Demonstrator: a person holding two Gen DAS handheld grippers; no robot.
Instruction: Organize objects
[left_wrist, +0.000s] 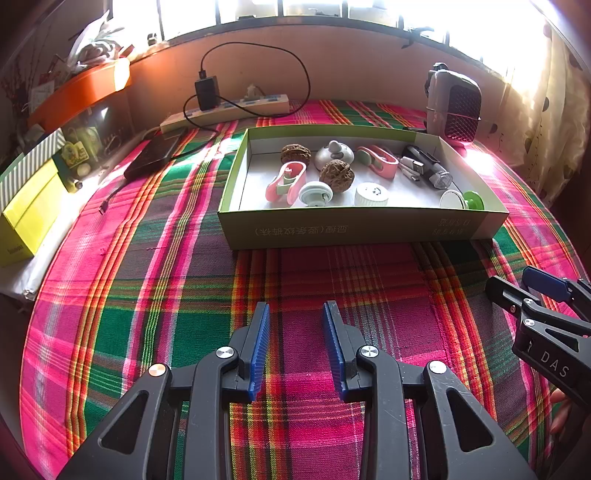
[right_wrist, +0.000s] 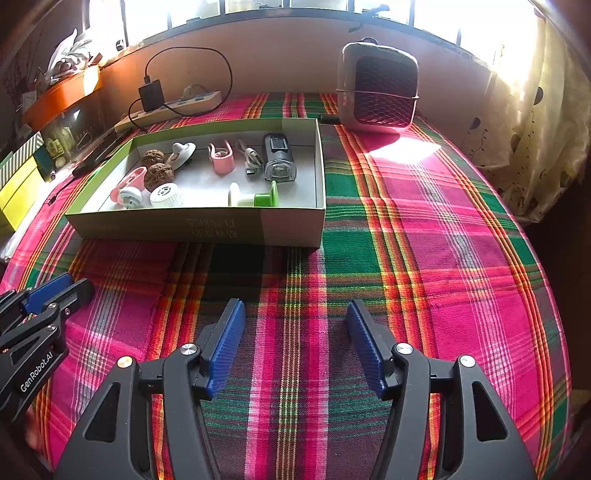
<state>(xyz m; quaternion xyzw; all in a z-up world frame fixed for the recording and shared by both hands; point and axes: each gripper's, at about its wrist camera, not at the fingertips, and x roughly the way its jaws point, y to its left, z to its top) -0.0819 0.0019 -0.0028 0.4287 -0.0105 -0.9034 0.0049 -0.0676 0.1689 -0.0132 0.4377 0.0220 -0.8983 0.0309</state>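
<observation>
1. Currently the left gripper (left_wrist: 297, 314) hovers over the plaid tablecloth (left_wrist: 147, 295), jaws parted, nothing between them.
2. Right gripper (right_wrist: 295, 314): jaws spread wider, likewise empty, above bare cloth.
3. Green cardboard box (left_wrist: 362, 229) sits beyond both grippers, holding 2 walnuts (left_wrist: 337, 176), 2 pink clips (left_wrist: 286, 182), a white cap (left_wrist: 371, 194), a bike light (right_wrist: 277, 157) and a USB cable (right_wrist: 252, 155).

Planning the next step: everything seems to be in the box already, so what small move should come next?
Probably just draw both grippers back: the left gripper and right gripper hang empty, jaws apart, over bare plaid cloth, with the small items inside the box.
</observation>
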